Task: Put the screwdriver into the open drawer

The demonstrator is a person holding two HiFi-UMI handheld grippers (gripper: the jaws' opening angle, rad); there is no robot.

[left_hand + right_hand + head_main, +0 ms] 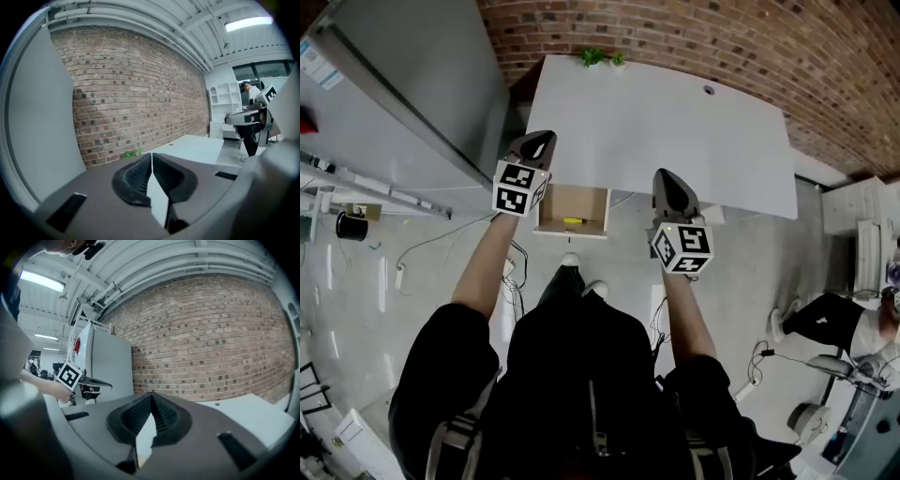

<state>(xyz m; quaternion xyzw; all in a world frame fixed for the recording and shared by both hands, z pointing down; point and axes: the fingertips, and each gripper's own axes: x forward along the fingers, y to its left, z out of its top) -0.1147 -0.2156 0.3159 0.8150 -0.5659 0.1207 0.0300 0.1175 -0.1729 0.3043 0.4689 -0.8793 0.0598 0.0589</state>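
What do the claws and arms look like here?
Left claw and right claw: grey tapered shells, black ribbed pads, each carrying a white cube with black square markers. No cables on them. Arms bare below black short sleeves.

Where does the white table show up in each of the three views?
Head view: the white table fills the upper middle, against the wall.
Left gripper view: the white table sits low, right of centre.
Right gripper view: the white table is at the lower right.
Shared landmark: the brick wall behind it, in all three.
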